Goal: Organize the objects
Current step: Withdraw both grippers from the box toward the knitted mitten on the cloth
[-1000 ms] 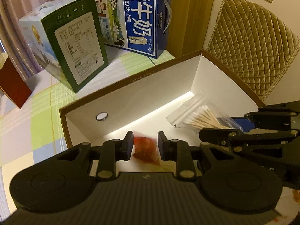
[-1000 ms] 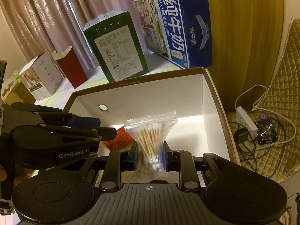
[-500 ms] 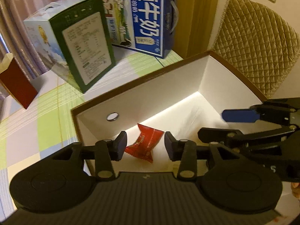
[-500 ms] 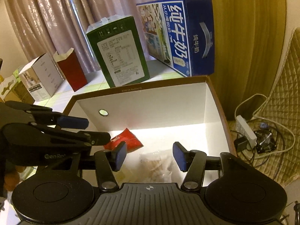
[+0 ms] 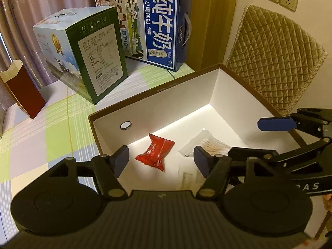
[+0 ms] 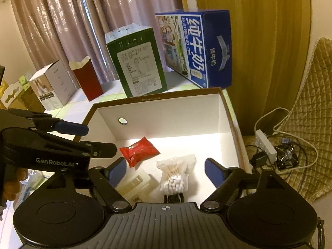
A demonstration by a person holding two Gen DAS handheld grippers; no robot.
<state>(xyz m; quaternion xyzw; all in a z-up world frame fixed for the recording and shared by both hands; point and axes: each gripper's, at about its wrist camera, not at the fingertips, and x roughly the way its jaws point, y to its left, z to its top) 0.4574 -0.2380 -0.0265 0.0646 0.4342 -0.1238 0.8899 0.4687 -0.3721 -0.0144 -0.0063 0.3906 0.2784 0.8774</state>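
Note:
A brown-rimmed white box [image 5: 157,91] [image 6: 157,98] stands open on the checked tablecloth. On its floor lie a red snack packet [image 5: 155,154] [image 6: 139,151] and a clear bag of cotton swabs [image 5: 205,145] [image 6: 175,178]. A pale flat packet [image 6: 137,183] lies beside them. My left gripper [image 5: 160,160] hangs above the red packet, jaws opening, nothing between them. My right gripper [image 6: 166,171] hangs above the swab bag, jaws opening wide, not touching it. Each gripper shows at the edge of the other's view: the right gripper [image 5: 290,137] and the left gripper [image 6: 62,143].
Behind the box stand a green carton [image 5: 97,56] [image 6: 141,64] and a blue milk carton [image 5: 157,27] [image 6: 195,47]. A dark red paper bag [image 5: 22,91] [image 6: 87,81] and a white box [image 6: 51,87] stand left. A quilted chair back [image 5: 276,58], a power strip [image 6: 265,143] and cables are at right.
Both grippers let go: the red packet and the swab bag dropped onto the box floor. Both sets of jaws spread apart and both grippers rose and drew back a little.

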